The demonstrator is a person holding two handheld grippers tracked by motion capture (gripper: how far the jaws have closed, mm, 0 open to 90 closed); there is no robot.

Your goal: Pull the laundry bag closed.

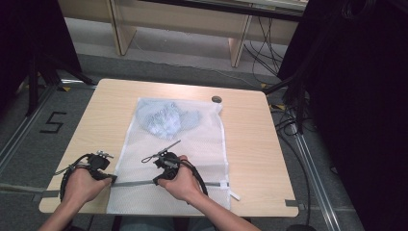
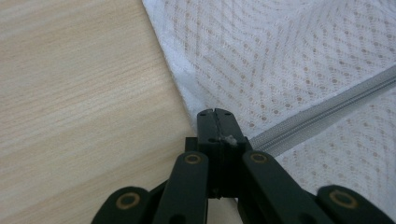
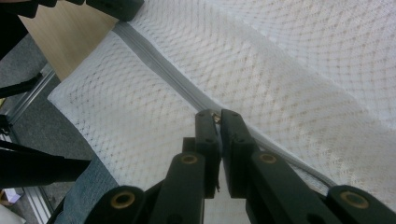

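A white mesh laundry bag (image 1: 192, 149) lies flat on the wooden table (image 1: 250, 139), with a crumpled blue-grey garment (image 1: 166, 118) inside its far end. A grey zipper (image 1: 137, 183) runs across the bag near the front edge. My left gripper (image 1: 111, 179) is shut on the zipper's left end at the bag's edge (image 2: 215, 112). My right gripper (image 1: 156, 181) sits on the zipper a little to the right, its jaws closed on the small metal zipper pull (image 3: 216, 116). The zipper (image 3: 154, 60) runs away toward the left gripper (image 3: 112, 7).
A small dark round object (image 1: 217, 99) rests by the bag's far right corner. A white tag (image 1: 234, 195) sticks out at the bag's near right corner. The bag's front edge hangs slightly over the table edge. Black stands and cables surround the table.
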